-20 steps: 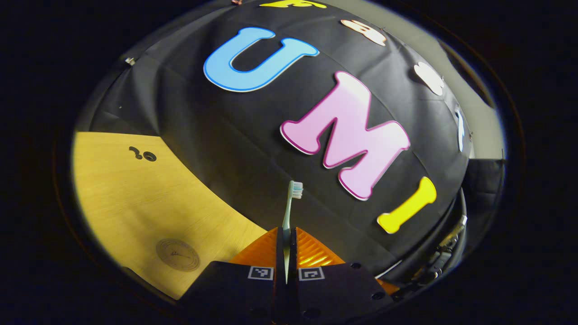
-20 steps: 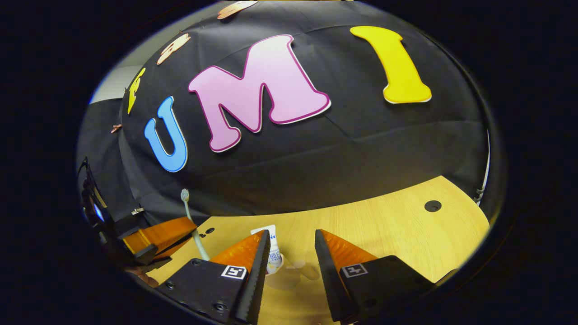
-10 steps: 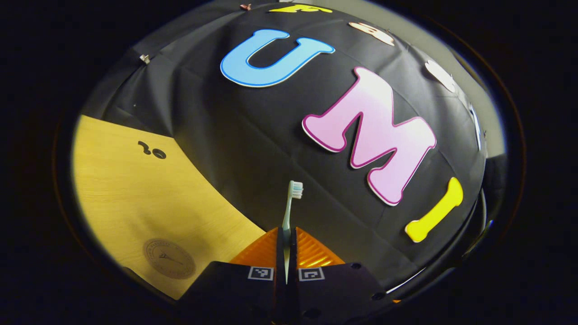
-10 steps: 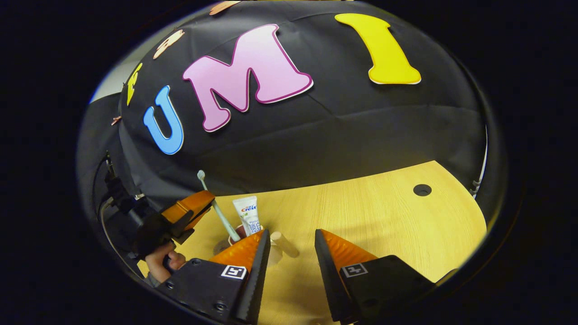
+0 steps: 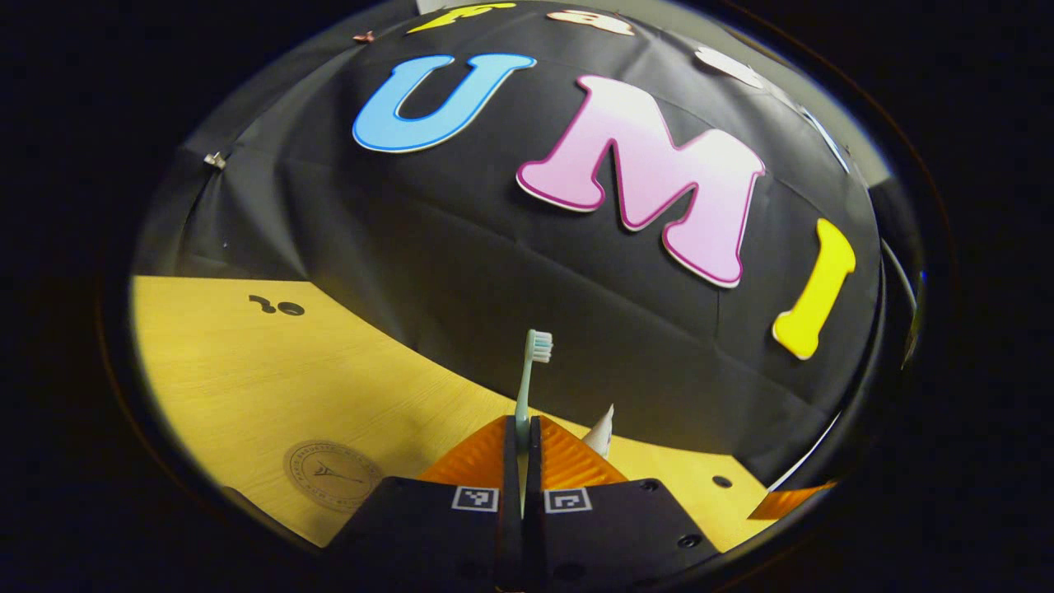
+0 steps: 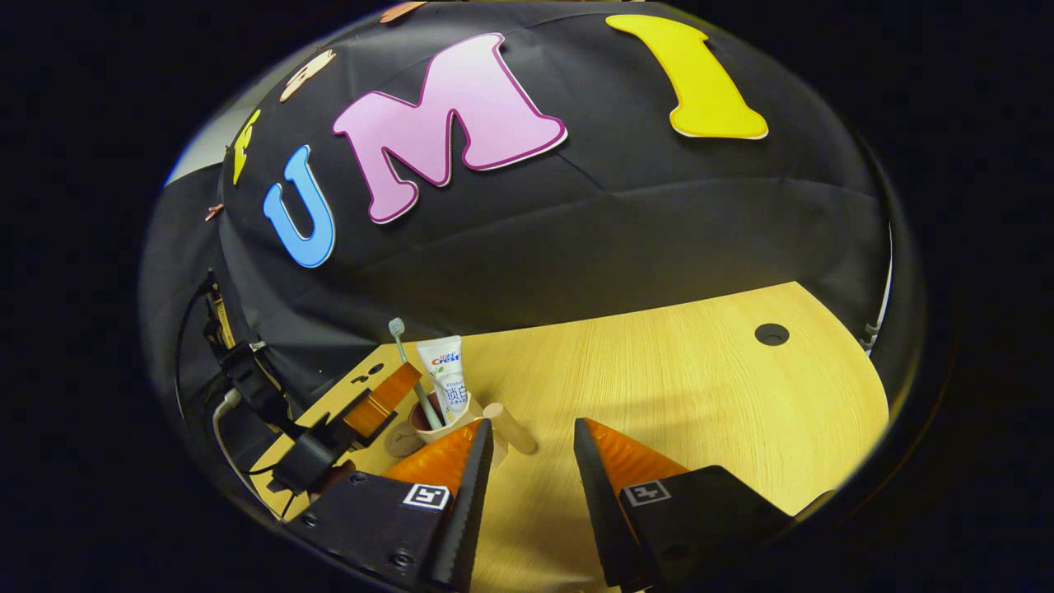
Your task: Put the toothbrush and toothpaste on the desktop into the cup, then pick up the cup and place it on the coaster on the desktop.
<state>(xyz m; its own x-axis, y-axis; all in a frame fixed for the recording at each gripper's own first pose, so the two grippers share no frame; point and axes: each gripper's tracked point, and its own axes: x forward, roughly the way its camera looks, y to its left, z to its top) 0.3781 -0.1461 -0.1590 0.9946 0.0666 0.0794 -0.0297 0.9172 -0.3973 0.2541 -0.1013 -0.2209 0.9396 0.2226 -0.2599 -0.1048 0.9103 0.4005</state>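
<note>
Toothbrush [image 6: 409,366] has swung in over the cup [image 6: 435,422] since a second ago, when it was held off to the side; its lower end now looks dipped into the cup beside the toothpaste [image 6: 442,380], which stands upright inside. The left claw [image 5: 522,428] is still clenched on the handle, bristles up. The right claw [image 6: 531,449] hangs spread and empty just this side of the cup. My guess is that release comes next, then the cup goes to the coaster [image 5: 332,475] on the desk [image 6: 700,387].
</note>
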